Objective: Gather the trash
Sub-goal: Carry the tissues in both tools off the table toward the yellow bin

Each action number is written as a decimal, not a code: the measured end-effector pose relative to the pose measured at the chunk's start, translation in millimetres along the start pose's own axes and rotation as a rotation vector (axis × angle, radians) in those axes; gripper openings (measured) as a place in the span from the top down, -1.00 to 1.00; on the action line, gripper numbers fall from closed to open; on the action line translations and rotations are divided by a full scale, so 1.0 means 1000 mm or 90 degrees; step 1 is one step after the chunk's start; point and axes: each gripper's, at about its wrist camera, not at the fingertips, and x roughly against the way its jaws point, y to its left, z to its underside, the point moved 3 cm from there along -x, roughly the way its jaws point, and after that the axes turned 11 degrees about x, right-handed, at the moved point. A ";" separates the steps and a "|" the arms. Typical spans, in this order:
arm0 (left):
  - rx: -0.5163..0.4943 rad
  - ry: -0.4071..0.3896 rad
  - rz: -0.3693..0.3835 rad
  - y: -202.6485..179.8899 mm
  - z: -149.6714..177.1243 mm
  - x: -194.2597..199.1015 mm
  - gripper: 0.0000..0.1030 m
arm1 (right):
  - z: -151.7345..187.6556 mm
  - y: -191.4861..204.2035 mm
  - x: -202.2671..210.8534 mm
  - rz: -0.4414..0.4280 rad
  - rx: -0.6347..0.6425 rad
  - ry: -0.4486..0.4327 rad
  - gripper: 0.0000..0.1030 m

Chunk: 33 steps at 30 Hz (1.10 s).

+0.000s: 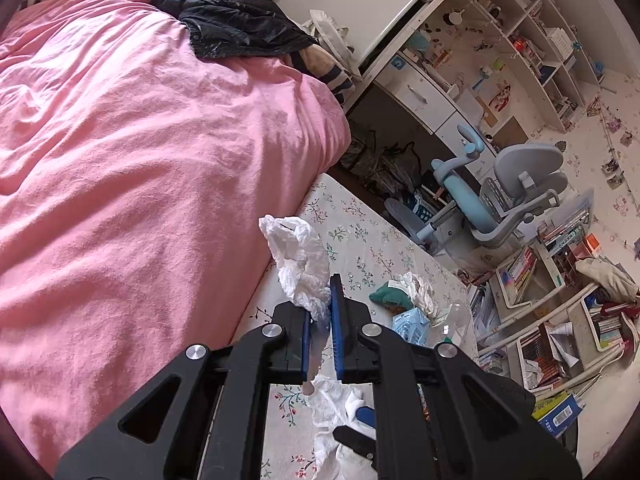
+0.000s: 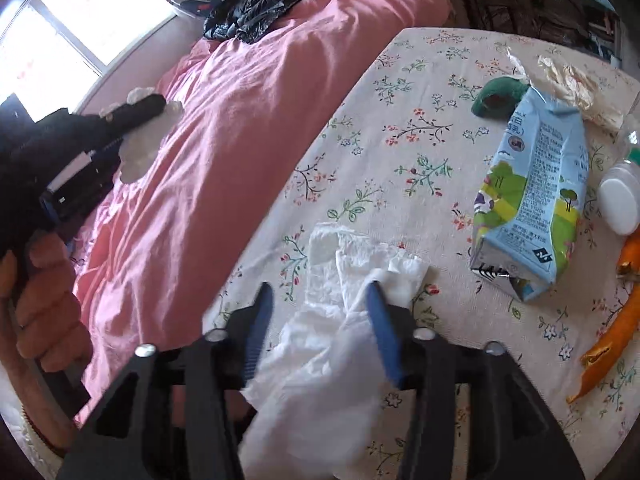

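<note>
My left gripper (image 1: 322, 300) is shut on a crumpled white plastic bag (image 1: 298, 258) and holds it up above the floral sheet (image 1: 360, 220); it also shows at the left of the right wrist view (image 2: 136, 110). My right gripper (image 2: 318, 294) is open, low over a crumpled white tissue (image 2: 360, 264) that lies between its fingers on the floral sheet (image 2: 400, 100). A blue milk carton (image 2: 532, 196), a green cloth piece (image 2: 498, 96), a white cap (image 2: 618, 200), an orange wrapper (image 2: 612, 340) and a crinkled clear wrapper (image 2: 576, 88) lie to the right.
A pink duvet (image 1: 140, 160) covers the bed's left side, with a black bag (image 1: 232, 16) on it far back. A desk, blue-grey chair (image 1: 500, 196) and bookshelves (image 1: 560, 300) stand beyond the bed edge.
</note>
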 end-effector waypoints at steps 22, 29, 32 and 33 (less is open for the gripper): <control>-0.014 0.014 0.000 -0.006 0.007 -0.007 0.85 | 0.037 0.016 0.000 0.155 0.166 0.043 0.73; -0.026 0.015 -0.004 -0.010 0.009 -0.009 0.85 | 0.037 -0.001 0.036 0.056 0.036 -0.045 0.87; -0.035 0.017 -0.001 -0.013 0.010 -0.009 0.85 | 0.041 -0.001 0.058 0.020 0.003 -0.079 0.87; -0.039 0.017 0.004 -0.015 0.011 -0.008 0.85 | 0.042 -0.002 0.064 0.012 -0.005 -0.088 0.87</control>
